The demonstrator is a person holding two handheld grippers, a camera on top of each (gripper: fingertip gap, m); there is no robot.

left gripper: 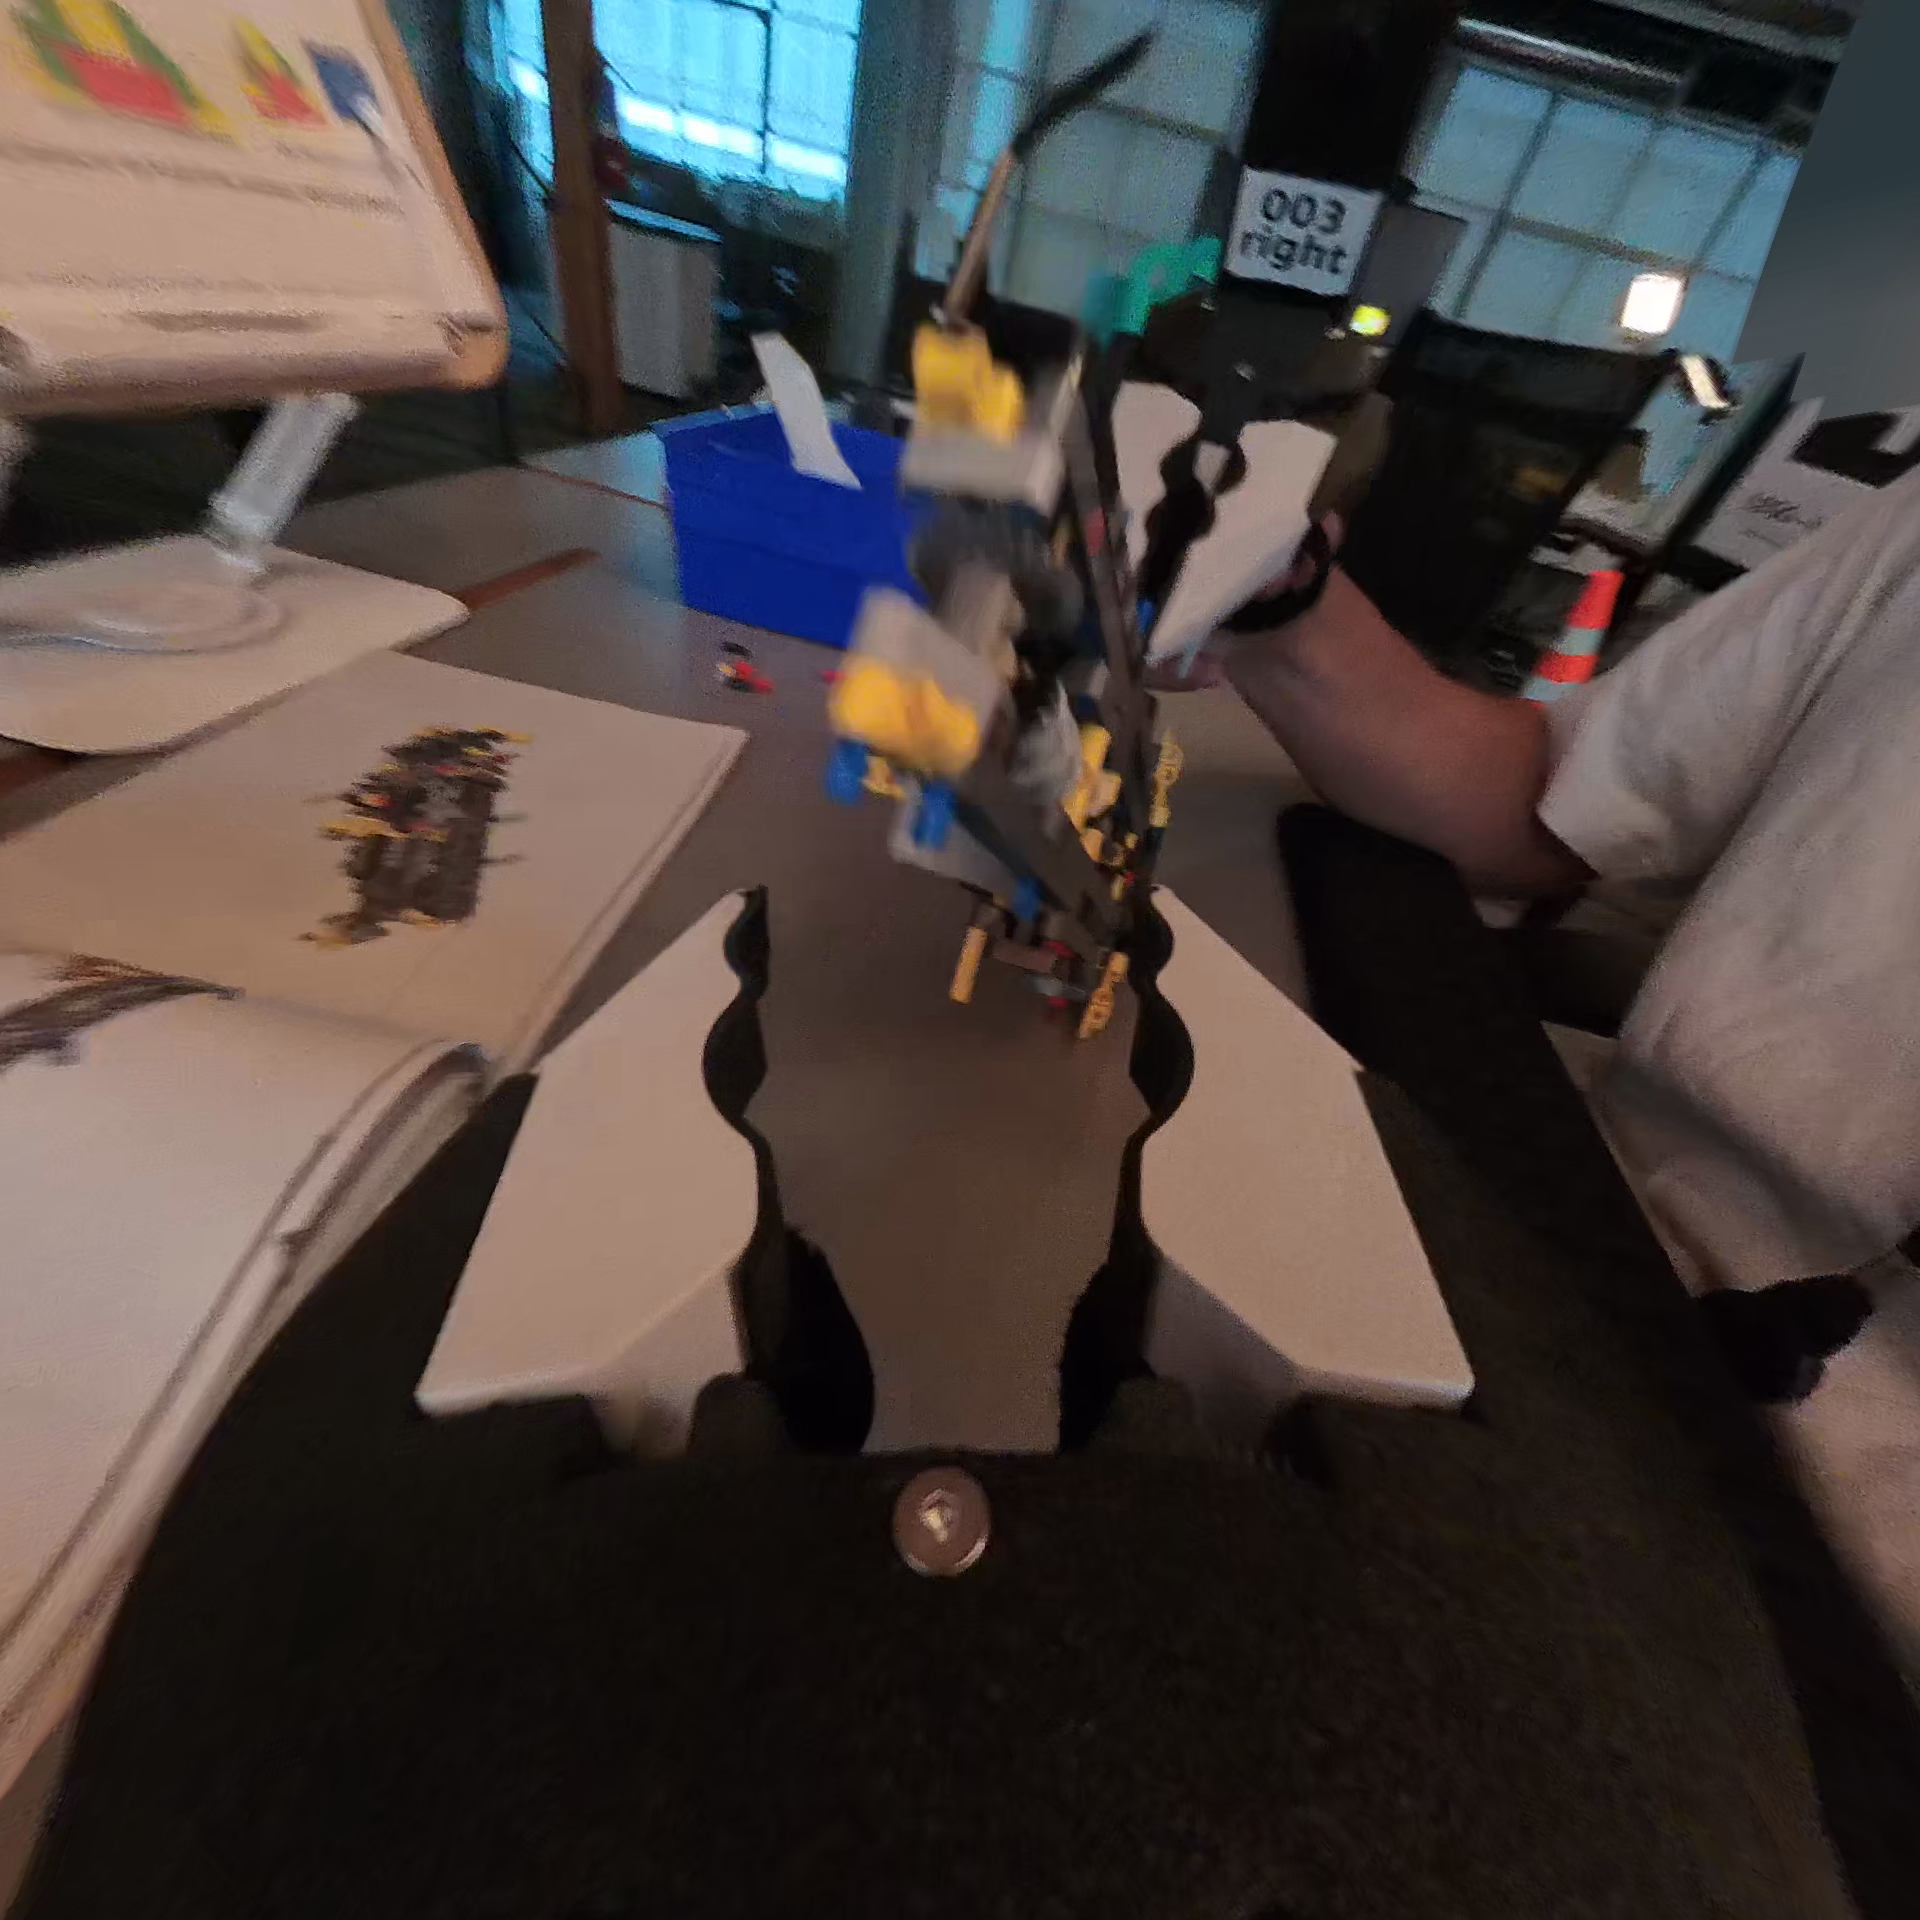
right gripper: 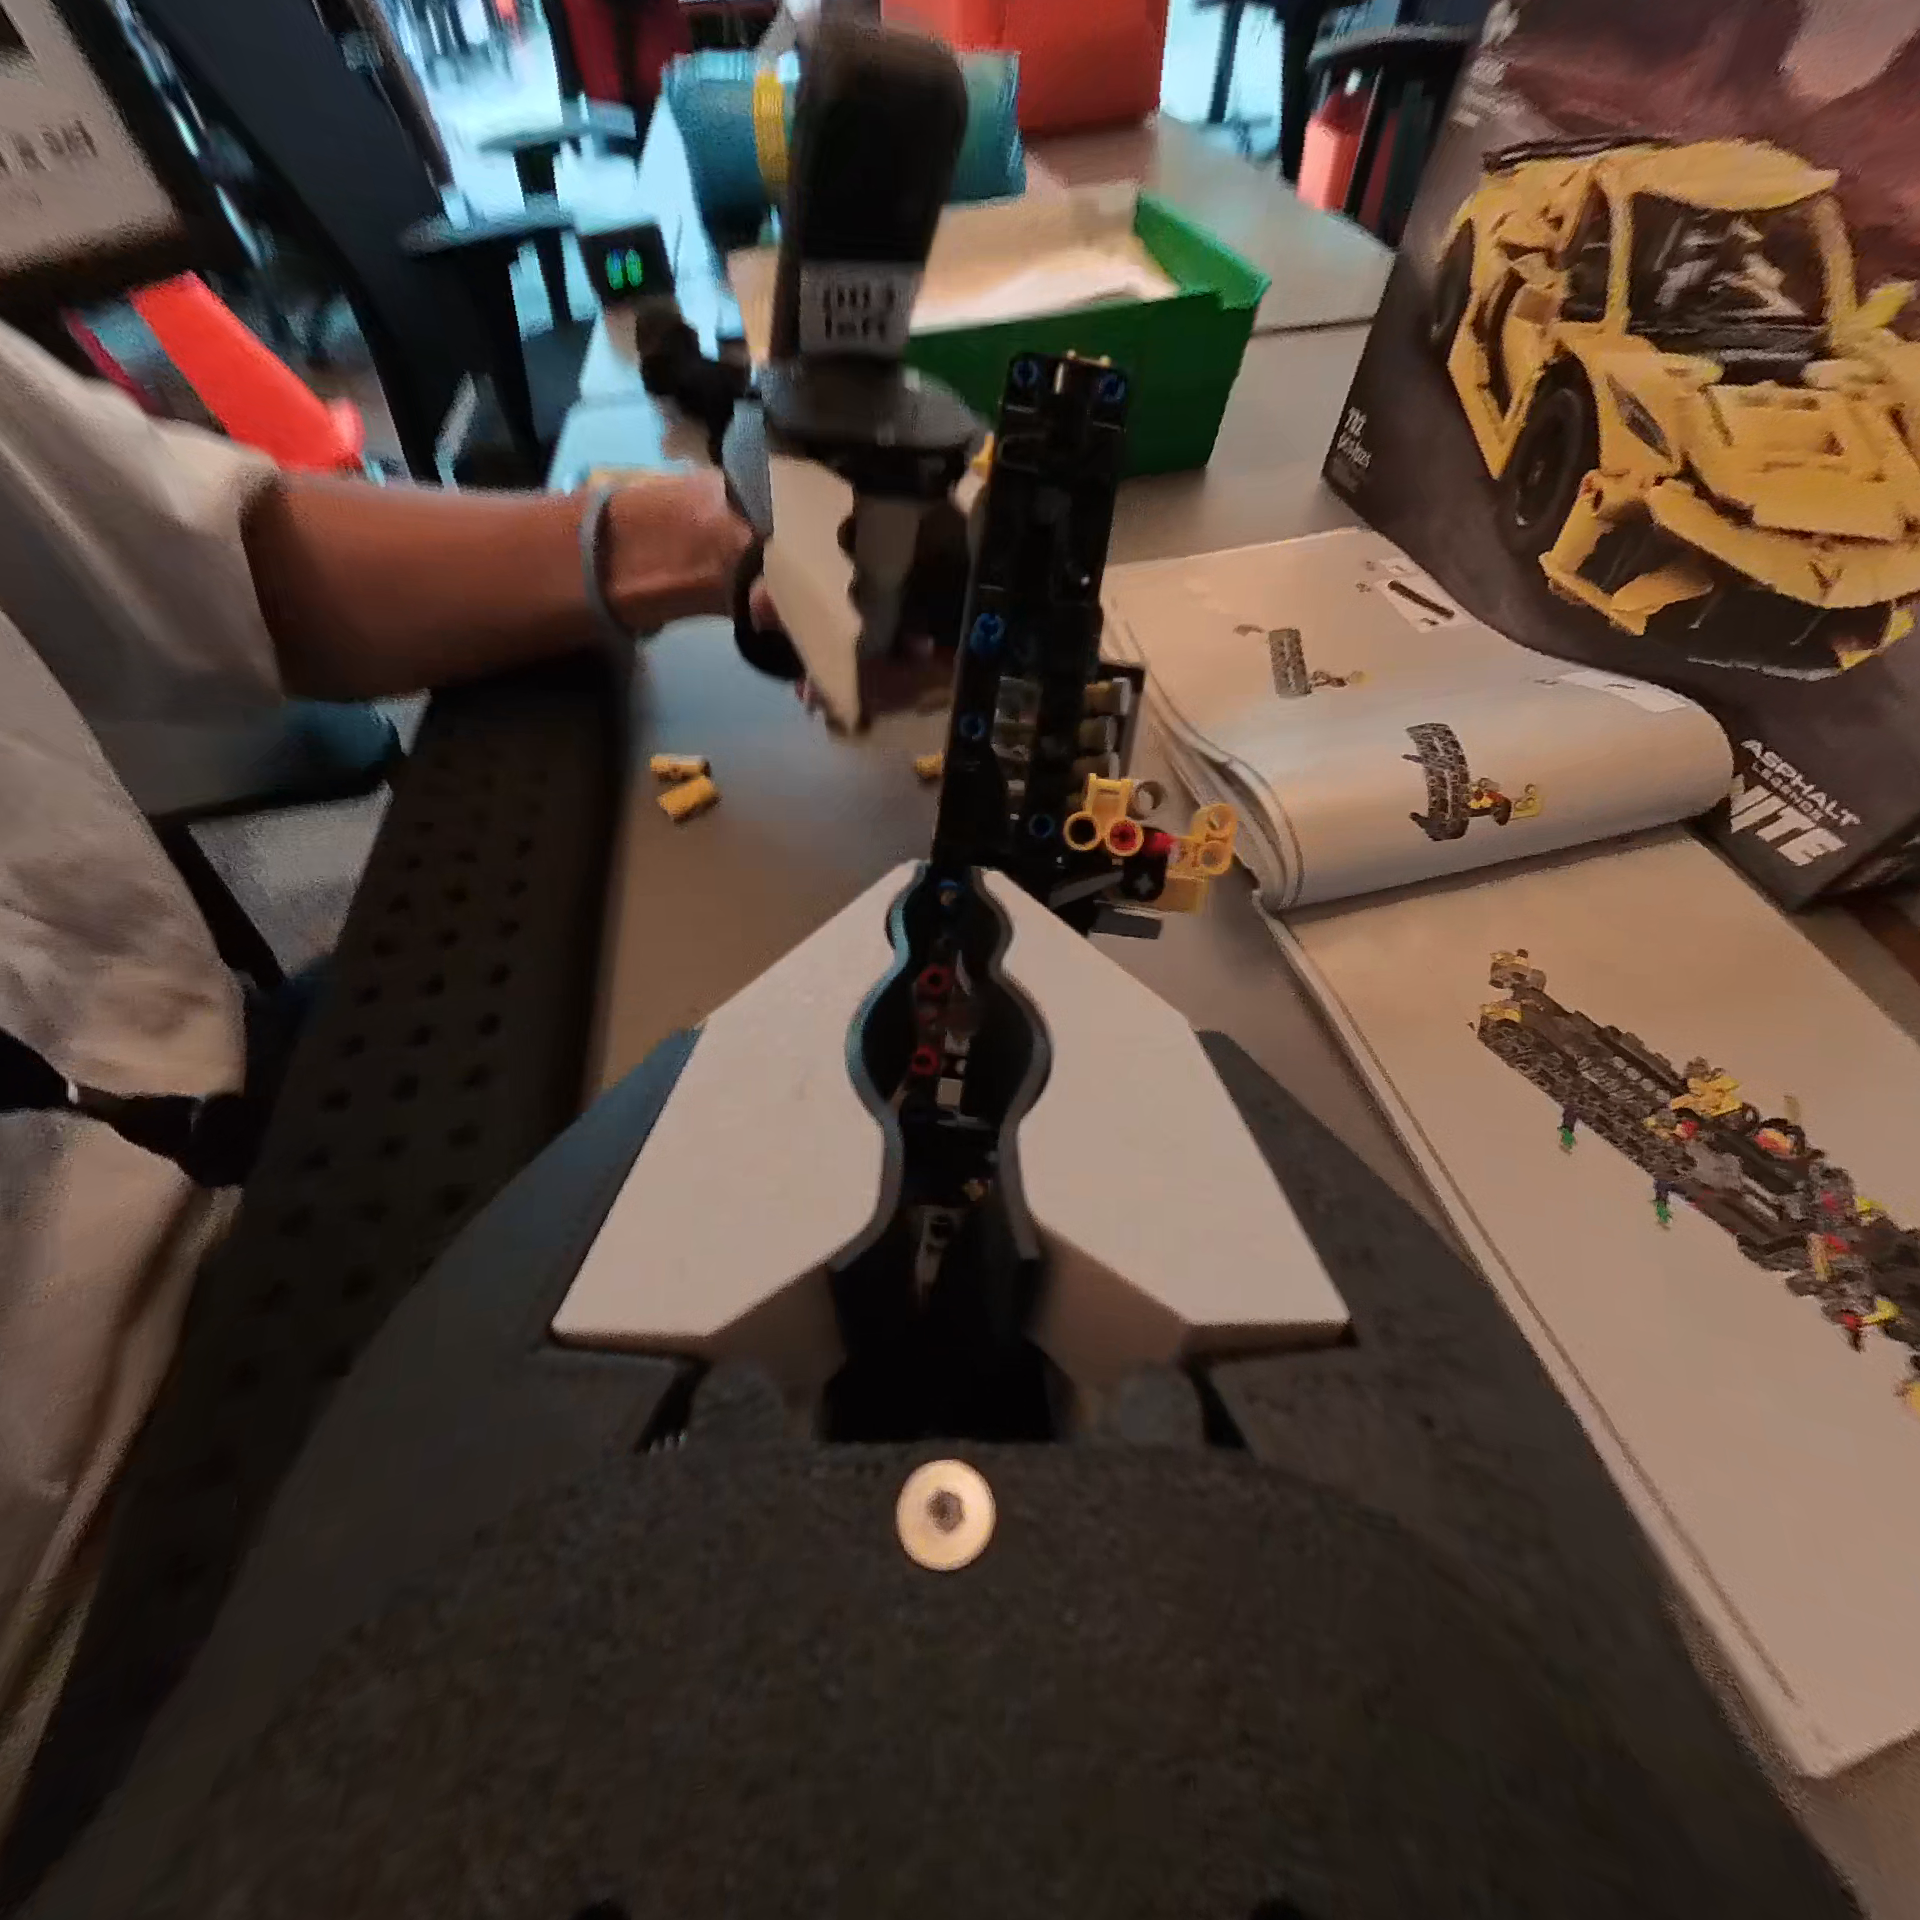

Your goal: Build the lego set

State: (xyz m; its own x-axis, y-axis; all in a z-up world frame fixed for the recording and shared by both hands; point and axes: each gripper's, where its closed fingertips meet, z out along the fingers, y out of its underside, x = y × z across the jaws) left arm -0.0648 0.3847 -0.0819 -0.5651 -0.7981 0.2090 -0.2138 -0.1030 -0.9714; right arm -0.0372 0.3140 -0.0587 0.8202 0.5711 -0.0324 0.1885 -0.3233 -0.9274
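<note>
The lego assembly (right gripper: pixel 1039 582) is a long black chassis beam with blue, red and yellow pins and connectors. My right gripper (right gripper: pixel 945 883) is shut on its lower end and holds it upright above the grey table (right gripper: pixel 790 883). In the left wrist view the assembly (left gripper: pixel 1018 717) is blurred, with yellow, grey and blue parts, and the right gripper (left gripper: pixel 1205 499) grips it from behind. My left gripper (left gripper: pixel 951 914) is open and empty, with the assembly's near end close to its right fingertip (left gripper: pixel 1174 935). In the right wrist view the left gripper (right gripper: pixel 842 603) is just left of the beam.
An open instruction booklet (right gripper: pixel 1455 727) lies to the right, also in the left wrist view (left gripper: pixel 364 831). The set's box (right gripper: pixel 1662 416) stands behind it. A green bin (right gripper: pixel 1091 343), a blue bin (left gripper: pixel 769 520) and loose yellow pieces (right gripper: pixel 681 784) are on the table. A person's arms (right gripper: pixel 436 582) reach in. My right fingertips sit around 9 centimetres from my left ones.
</note>
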